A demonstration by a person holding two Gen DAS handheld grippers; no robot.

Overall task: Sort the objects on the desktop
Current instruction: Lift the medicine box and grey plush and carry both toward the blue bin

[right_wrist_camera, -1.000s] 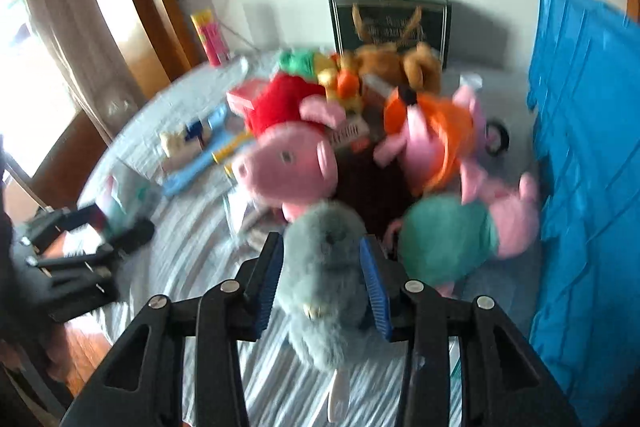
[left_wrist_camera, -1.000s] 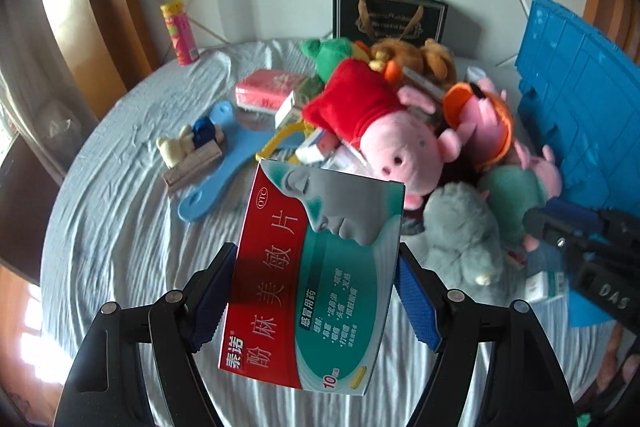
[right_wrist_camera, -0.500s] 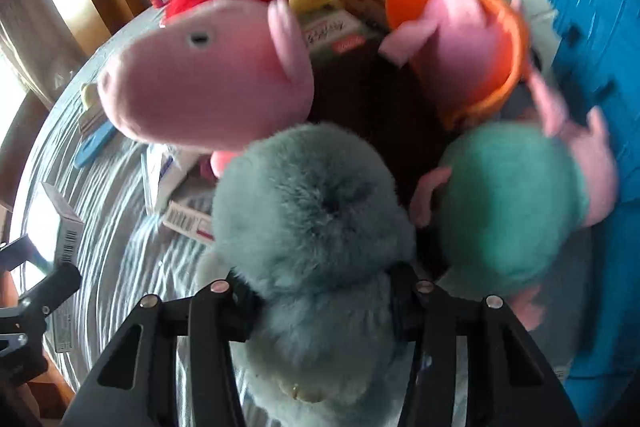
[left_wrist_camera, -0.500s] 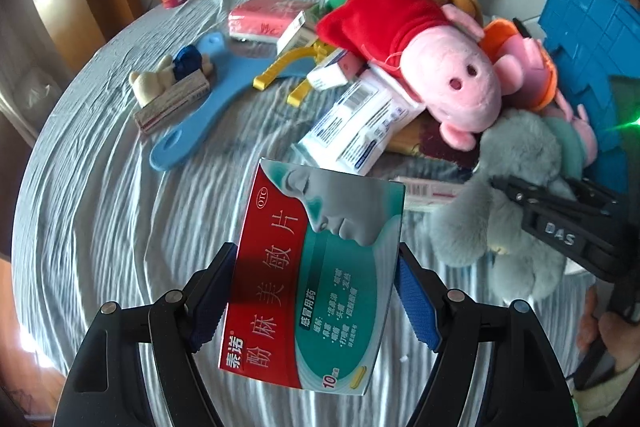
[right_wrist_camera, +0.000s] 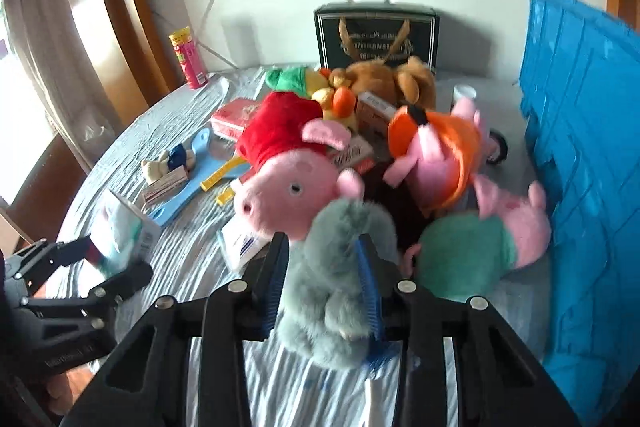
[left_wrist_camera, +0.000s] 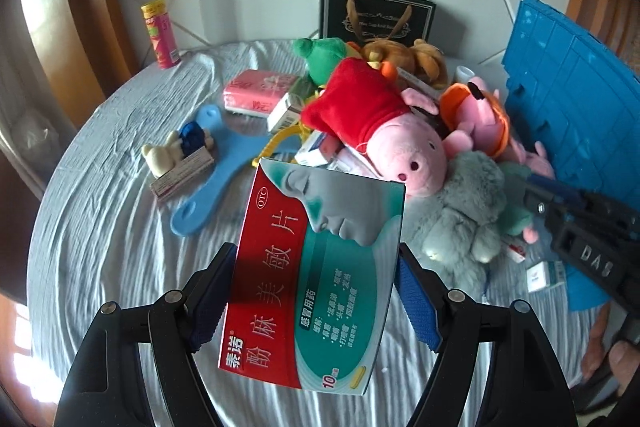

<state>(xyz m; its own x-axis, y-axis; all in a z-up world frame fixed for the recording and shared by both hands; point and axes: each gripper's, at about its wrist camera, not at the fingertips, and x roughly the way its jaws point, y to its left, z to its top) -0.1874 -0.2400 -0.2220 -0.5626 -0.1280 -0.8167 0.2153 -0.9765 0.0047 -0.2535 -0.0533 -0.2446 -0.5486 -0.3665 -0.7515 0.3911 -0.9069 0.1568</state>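
My left gripper [left_wrist_camera: 316, 291] is shut on a red and teal medicine box [left_wrist_camera: 316, 279] and holds it above the grey tablecloth [left_wrist_camera: 108, 227]. It also shows at the left of the right wrist view [right_wrist_camera: 120, 231]. My right gripper [right_wrist_camera: 322, 287] is shut on a grey fluffy plush toy [right_wrist_camera: 340, 267] and holds it off the cloth. In the left wrist view the grey plush [left_wrist_camera: 460, 215] sits beside the right gripper's body [left_wrist_camera: 580, 227]. A pile of plush toys lies beyond, with a pink pig in red [right_wrist_camera: 288, 167] nearest.
A blue crate [right_wrist_camera: 584, 163] stands at the right. A black gift bag [right_wrist_camera: 376, 35] stands at the back. A pink can [right_wrist_camera: 188, 57], a pink tissue pack [left_wrist_camera: 260, 93], a blue hanger [left_wrist_camera: 208, 179], a small bear [left_wrist_camera: 160, 155] and several medicine boxes lie around.
My right gripper has closed on the grey plush and lifted it back from the pile. My left gripper has tilted back up, still holding the medicine box.
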